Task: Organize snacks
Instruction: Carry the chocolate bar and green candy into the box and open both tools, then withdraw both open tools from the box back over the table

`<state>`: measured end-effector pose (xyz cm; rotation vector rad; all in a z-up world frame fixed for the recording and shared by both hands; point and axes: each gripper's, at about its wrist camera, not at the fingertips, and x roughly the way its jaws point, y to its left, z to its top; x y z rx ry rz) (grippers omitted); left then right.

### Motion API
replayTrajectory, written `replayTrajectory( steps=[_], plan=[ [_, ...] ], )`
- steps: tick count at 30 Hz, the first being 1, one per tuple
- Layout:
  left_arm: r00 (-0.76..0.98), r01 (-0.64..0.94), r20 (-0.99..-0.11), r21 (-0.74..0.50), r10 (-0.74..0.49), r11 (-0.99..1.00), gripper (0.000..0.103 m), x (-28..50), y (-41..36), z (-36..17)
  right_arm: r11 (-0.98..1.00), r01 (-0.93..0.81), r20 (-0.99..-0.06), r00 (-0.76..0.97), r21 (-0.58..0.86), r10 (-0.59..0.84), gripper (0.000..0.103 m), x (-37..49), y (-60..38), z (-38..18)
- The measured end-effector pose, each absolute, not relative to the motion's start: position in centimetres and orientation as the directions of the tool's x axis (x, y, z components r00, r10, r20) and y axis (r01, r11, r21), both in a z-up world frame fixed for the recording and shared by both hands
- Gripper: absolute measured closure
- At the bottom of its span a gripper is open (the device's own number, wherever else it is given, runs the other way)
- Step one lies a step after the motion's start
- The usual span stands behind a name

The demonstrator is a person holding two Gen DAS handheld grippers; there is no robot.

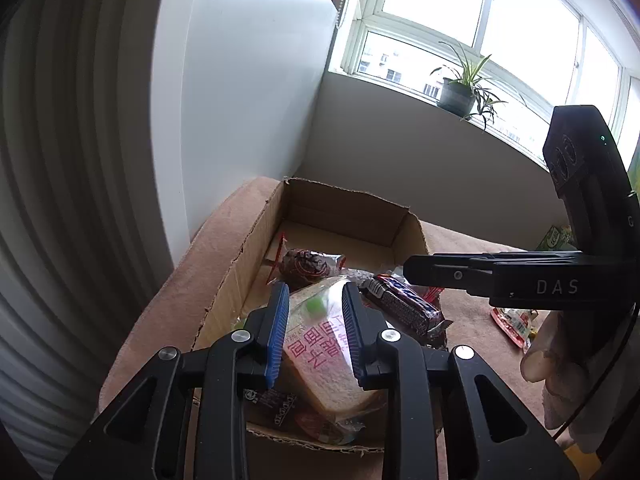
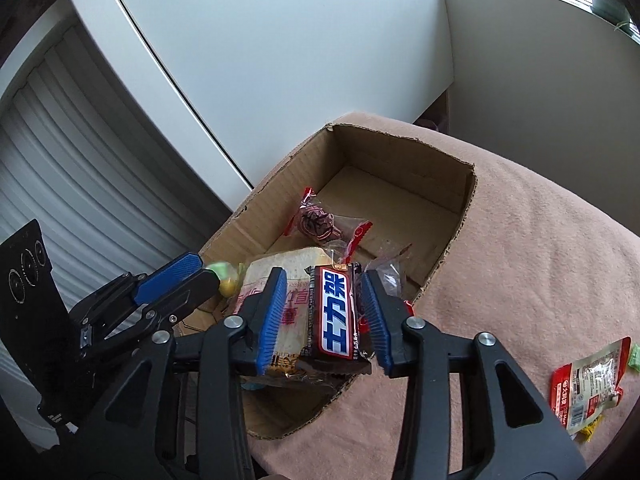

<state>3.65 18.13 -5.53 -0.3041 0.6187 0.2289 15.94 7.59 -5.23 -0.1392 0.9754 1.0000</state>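
Observation:
An open cardboard box (image 1: 240, 260) (image 2: 456, 232) stands on a pink-brown cloth. In it lie a wrapped bread slice (image 1: 324, 344) (image 2: 280, 276), a brown chocolate bar with blue letters (image 1: 404, 304) (image 2: 334, 316) and a red-ended dark candy (image 1: 308, 266) (image 2: 320, 222). My left gripper (image 1: 316, 308) is open, its blue pads on either side of the bread and just above it. My right gripper (image 2: 326, 308) is open, its pads a small gap from each side of the chocolate bar. It enters the left wrist view from the right.
A red and white snack pouch (image 2: 588, 384) (image 1: 514, 324) lies on the cloth right of the box. A white wall and a ribbed radiator (image 1: 48, 200) stand left. A potted plant (image 1: 460, 92) sits on the window sill.

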Motion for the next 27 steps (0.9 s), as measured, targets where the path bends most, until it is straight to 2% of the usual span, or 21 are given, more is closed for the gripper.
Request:
replayTrajectory(
  steps=[1, 2, 3, 17, 27],
  plan=[
    [0.789, -0.305, -0.601, -0.206, 0.126, 0.93, 0.068, 3.7, 18.2, -5.5, 0.571, -0.76, -0.742, 0.183, 0.309, 0.645, 0.048, 15.9, 7.3, -5.0],
    [0.788, -0.314, -0.601, -0.203, 0.135, 0.927, 0.048, 3.7, 18.2, -5.5, 0.573, -0.76, -0.738, 0.189, 0.307, 0.647, 0.046, 15.9, 7.1, -4.8],
    [0.792, -0.317, -0.594, -0.206, 0.139, 0.926, 0.041, 3.5, 18.2, -5.5, 0.573, -0.759, -0.735, 0.192, 0.309, 0.65, 0.043, 15.9, 6.8, -4.7],
    [0.829, -0.23, -0.554, -0.229, 0.067, 0.946, 0.041, 4.4, 14.5, -4.1, 0.65, -0.686, -0.717, 0.268, 0.327, 0.644, 0.041, 17.7, -2.0, -4.2],
    [0.838, -0.095, -0.545, -0.225, -0.045, 0.97, 0.041, 6.3, 8.9, -3.5, 0.766, -0.529, -0.734, 0.343, 0.365, 0.587, 0.041, 22.0, -13.1, -5.8]
  ],
)
